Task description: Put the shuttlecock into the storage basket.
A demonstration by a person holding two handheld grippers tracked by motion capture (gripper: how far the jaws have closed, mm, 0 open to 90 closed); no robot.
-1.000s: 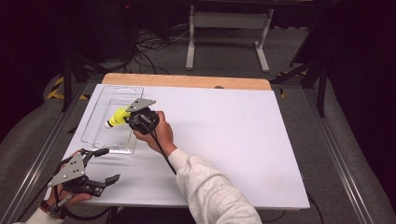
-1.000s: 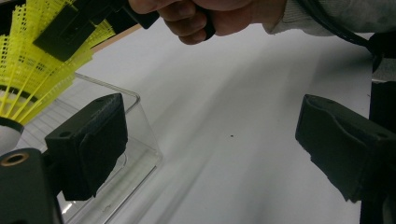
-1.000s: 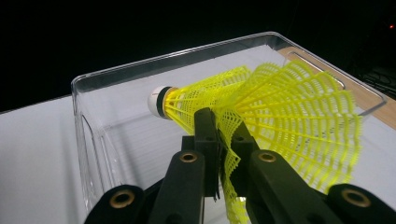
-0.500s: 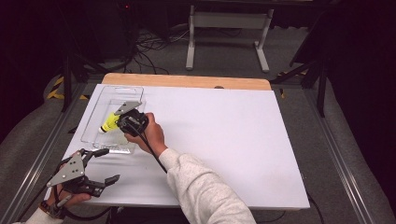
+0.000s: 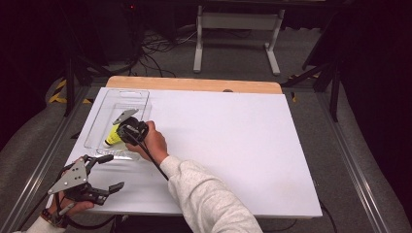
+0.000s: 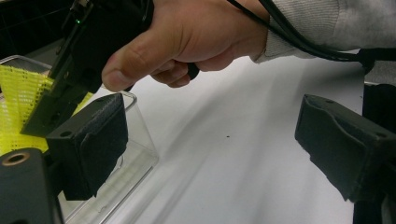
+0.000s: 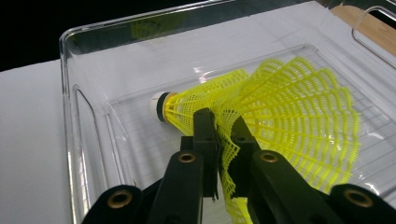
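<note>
Two grippers are seen over the white table [image 5: 233, 145]: at the left, the left gripper [image 5: 109, 172] is held near the front edge with its jaws wide apart and nothing between them. Further right, the right gripper [image 7: 223, 135] is clamped on the skirt of a yellow shuttlecock [image 7: 280, 116], which is held inside the clear plastic tray [image 7: 84, 140].

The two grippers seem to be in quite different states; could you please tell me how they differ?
The right gripper has its jaws shut on the skirt of the yellow shuttlecock; the left gripper holds nothing, its jaws wide open. The right gripper reaches into the clear tray; the left gripper sits at the near table edge, just outside the tray. Both are black and hand-held.
</note>
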